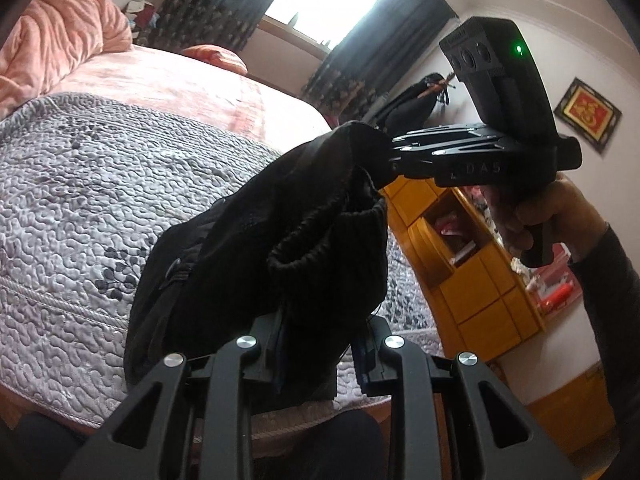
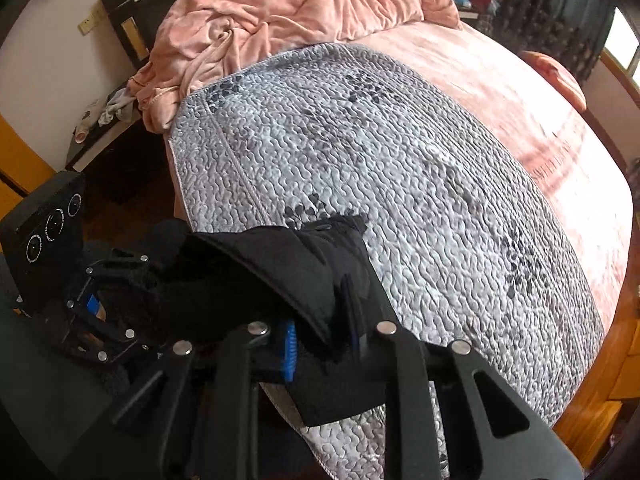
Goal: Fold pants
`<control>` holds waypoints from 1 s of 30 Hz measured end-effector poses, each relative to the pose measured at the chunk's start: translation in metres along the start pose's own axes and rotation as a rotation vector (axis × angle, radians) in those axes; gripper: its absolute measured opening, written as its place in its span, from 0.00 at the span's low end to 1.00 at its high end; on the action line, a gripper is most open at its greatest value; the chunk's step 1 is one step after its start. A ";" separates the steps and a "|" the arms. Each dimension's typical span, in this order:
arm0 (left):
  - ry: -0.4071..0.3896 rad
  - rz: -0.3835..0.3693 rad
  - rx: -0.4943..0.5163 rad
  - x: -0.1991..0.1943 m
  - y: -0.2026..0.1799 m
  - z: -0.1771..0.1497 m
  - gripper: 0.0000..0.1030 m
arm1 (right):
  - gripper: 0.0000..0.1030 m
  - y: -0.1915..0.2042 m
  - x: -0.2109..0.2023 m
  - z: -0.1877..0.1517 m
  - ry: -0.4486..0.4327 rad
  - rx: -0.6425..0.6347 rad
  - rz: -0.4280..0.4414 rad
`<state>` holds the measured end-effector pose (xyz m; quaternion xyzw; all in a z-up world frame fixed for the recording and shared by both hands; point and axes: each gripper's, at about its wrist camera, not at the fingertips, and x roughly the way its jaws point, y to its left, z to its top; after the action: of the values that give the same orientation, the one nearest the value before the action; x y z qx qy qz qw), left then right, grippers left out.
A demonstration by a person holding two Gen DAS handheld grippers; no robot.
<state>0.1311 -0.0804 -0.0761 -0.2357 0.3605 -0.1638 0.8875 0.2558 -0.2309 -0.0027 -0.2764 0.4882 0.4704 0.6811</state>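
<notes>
The black pants (image 1: 280, 240) hang bunched in the air between both grippers, over the near edge of the bed. My left gripper (image 1: 324, 344) is shut on a fold of the cloth at the bottom of the left wrist view. At the upper right of that view a hand holds my right gripper (image 1: 384, 156), which pinches the upper end of the pants. In the right wrist view the right gripper (image 2: 320, 340) has its jaws closing tight on the pants (image 2: 280, 264), a blue pad showing beside the cloth. My left gripper (image 2: 104, 304) grips the other end at the left.
A grey quilted cover (image 2: 400, 180) lies across the bed's near half, over a pink sheet (image 2: 540, 120). A heaped pink blanket (image 2: 300, 0) sits at the head. A nightstand (image 2: 104, 132) stands left of the bed, and a yellow wooden cabinet (image 1: 480, 280) beyond the bed's corner.
</notes>
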 end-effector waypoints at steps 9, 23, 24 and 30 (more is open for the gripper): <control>0.058 0.005 0.060 0.029 -0.015 -0.011 0.25 | 0.18 -0.015 0.007 -0.036 0.000 0.019 -0.032; 0.135 0.008 0.160 0.079 -0.036 -0.027 0.25 | 0.18 -0.049 0.026 -0.086 -0.038 0.059 -0.044; 0.139 0.009 0.163 0.082 -0.036 -0.028 0.25 | 0.18 -0.051 0.028 -0.089 -0.037 0.058 -0.047; 0.172 0.022 0.206 0.102 -0.043 -0.036 0.25 | 0.17 -0.057 0.037 -0.104 -0.043 0.041 -0.076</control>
<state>0.1698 -0.1743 -0.1331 -0.1243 0.4191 -0.2098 0.8746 0.2684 -0.3271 -0.0804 -0.2707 0.4721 0.4402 0.7142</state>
